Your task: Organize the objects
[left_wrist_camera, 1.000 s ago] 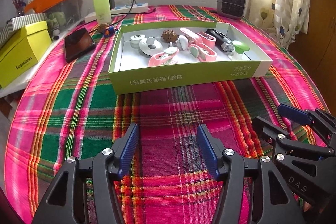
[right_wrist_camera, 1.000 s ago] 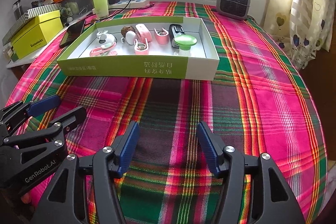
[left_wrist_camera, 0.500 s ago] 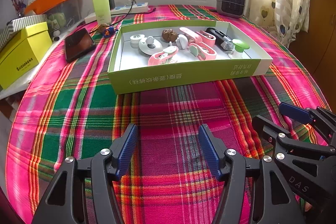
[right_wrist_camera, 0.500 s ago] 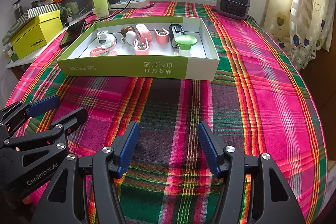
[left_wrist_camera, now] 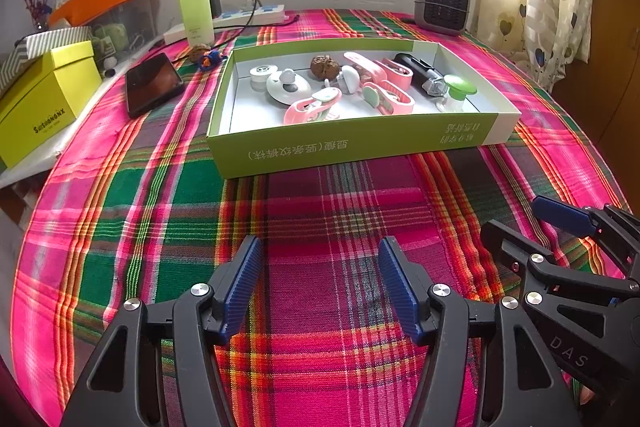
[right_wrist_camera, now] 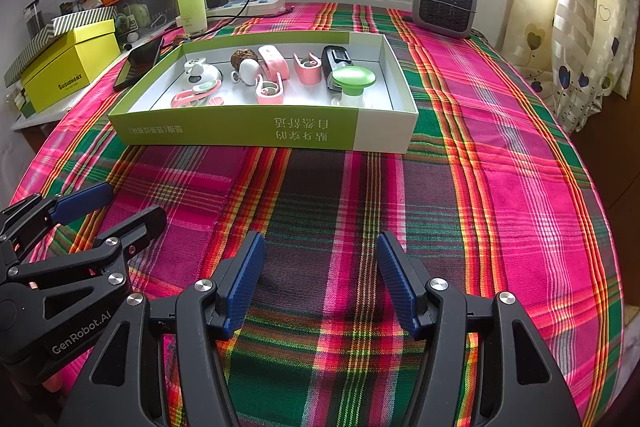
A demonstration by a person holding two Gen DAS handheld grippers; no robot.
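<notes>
1. Both tools sit low over the plaid-covered surface (left_wrist_camera: 320, 227), well short of the green box (left_wrist_camera: 352, 147), side by side. The left hand-held gripper (left_wrist_camera: 320, 279) is spread wide with nothing between its blue pads (left_wrist_camera: 240, 283); same story for the right hand-held gripper (right_wrist_camera: 318, 277), released and holding nothing. My guess is this is a parked pose, either before the first pick or after the last drop.

2. The task's stuff is all inside that box: pink clips (left_wrist_camera: 312, 105), a white suction hook (left_wrist_camera: 288, 87), a walnut (left_wrist_camera: 325, 66), a green-topped piece (left_wrist_camera: 459, 89) at the right end, plus a black gadget (left_wrist_camera: 416, 73) behind it. They're lined up along the back, so the sorting looks largely done, if the box is the goal.

3. Outside the box: a phone (left_wrist_camera: 152, 83) lying flat to its left, a green bottle (left_wrist_camera: 196, 7) standing by the power strip (left_wrist_camera: 248, 17), and a small heater (left_wrist_camera: 442, 1) at the far edge.

4. Hard to read: there's a small brown-and-blue thing (left_wrist_camera: 208, 57) near the box's back-left corner, can't tell what it is. The box's near wall hides the front strip of its floor, and the black gadget is too small to identify.
</notes>
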